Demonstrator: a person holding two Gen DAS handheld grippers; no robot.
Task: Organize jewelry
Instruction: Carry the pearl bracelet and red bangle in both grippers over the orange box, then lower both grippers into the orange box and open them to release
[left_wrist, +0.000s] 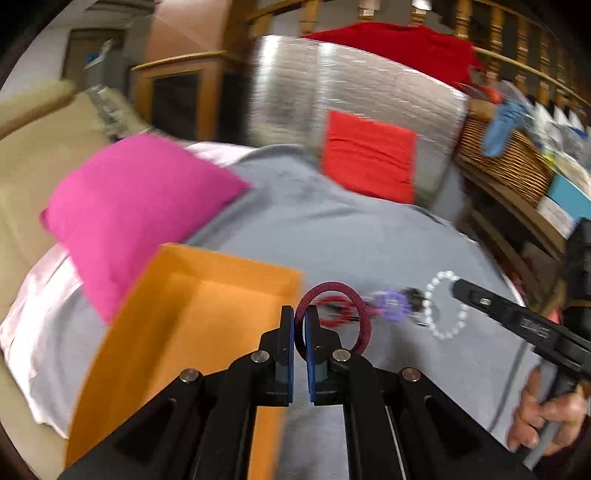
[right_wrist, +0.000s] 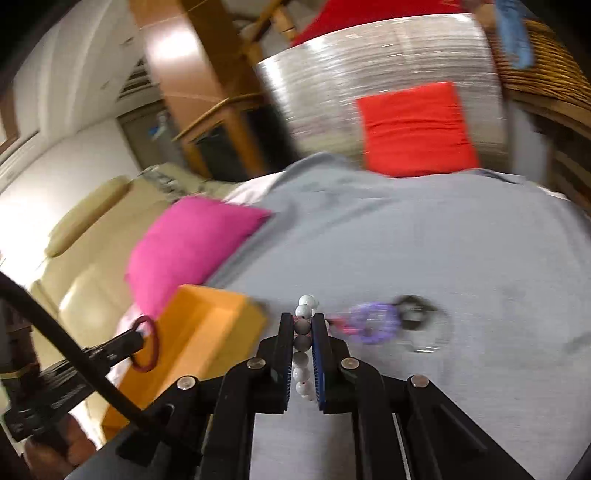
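Observation:
My left gripper (left_wrist: 300, 315) is shut on a dark red corded bangle (left_wrist: 360, 314), held above the grey sheet next to the open orange box (left_wrist: 207, 317). My right gripper (right_wrist: 303, 321) is shut on a white bead bracelet (right_wrist: 303, 341); the bracelet (left_wrist: 445, 306) also shows in the left wrist view at the right gripper's tip (left_wrist: 456, 286). A purple bracelet (right_wrist: 373, 323), a black ring-shaped piece (right_wrist: 415, 312) and a clear bangle (right_wrist: 430, 339) lie on the sheet. A red bangle (left_wrist: 334, 312) lies behind the held one. The left gripper (right_wrist: 138, 338) with its bangle (right_wrist: 147, 343) shows in the right wrist view.
A pink cushion (left_wrist: 133, 210) lies left of the box on the grey bedsheet (left_wrist: 351, 236). A red cushion (left_wrist: 369, 157) leans on a silver-wrapped block (left_wrist: 295, 85) at the back. A wicker basket (left_wrist: 506, 158) and shelves stand at the right.

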